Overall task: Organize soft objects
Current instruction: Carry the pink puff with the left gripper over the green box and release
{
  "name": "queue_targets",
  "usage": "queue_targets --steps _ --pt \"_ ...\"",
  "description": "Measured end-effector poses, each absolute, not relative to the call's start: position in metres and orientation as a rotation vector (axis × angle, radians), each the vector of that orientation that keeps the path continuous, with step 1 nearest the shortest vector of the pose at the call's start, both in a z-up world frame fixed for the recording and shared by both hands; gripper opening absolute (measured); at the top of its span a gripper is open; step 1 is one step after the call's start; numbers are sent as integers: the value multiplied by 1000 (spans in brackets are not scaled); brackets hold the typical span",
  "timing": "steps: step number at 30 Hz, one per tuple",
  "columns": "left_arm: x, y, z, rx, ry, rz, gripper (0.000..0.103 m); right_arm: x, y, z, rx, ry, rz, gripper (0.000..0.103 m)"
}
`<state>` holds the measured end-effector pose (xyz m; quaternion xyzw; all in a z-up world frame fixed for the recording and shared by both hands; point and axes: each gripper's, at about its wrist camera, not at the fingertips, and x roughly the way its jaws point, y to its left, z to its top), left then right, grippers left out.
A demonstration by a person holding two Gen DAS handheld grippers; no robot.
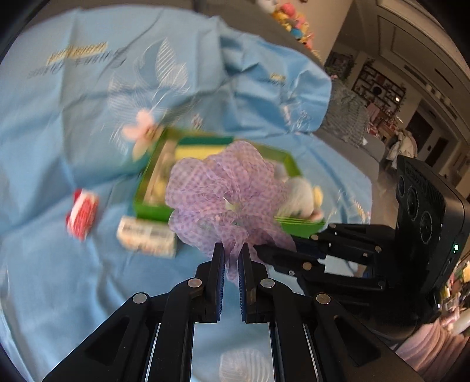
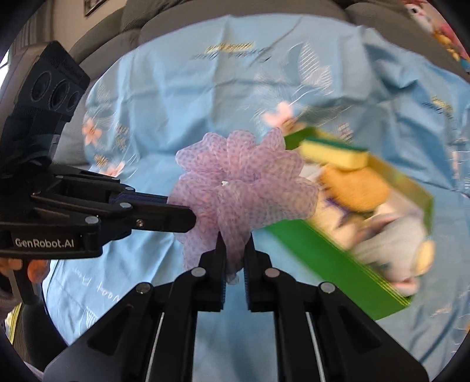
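A purple checked mesh scrunchie (image 1: 223,194) hangs in the air, held by both grippers. My left gripper (image 1: 232,252) is shut on its lower edge. My right gripper (image 2: 235,246) is shut on its lower edge too, and reaches in from the right in the left wrist view (image 1: 264,249). The left gripper shows at the left in the right wrist view (image 2: 188,217). Behind the scrunchie (image 2: 243,188) lies a green tray (image 2: 332,258) holding a yellow-green sponge (image 2: 335,152), an orange soft object (image 2: 355,188) and a pale plush toy (image 2: 390,244).
A light blue printed cloth (image 1: 58,147) covers the surface. A red and white packet (image 1: 82,217) and a white packet (image 1: 147,238) lie left of the tray (image 1: 152,211). A grey sofa back (image 2: 235,17) and colourful plush toys (image 1: 293,20) are behind.
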<state>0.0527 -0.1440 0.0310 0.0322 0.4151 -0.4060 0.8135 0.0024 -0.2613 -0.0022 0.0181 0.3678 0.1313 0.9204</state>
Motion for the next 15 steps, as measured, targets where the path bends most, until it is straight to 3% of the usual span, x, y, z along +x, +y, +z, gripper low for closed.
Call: queue_targets --steps 8,15 --pt "86 -209 53 90 828 -869 5 11 -310 27 29 686 144 11" --pt "123 -261 35 113 904 -863 6 36 -349 21 50 706 91 12"
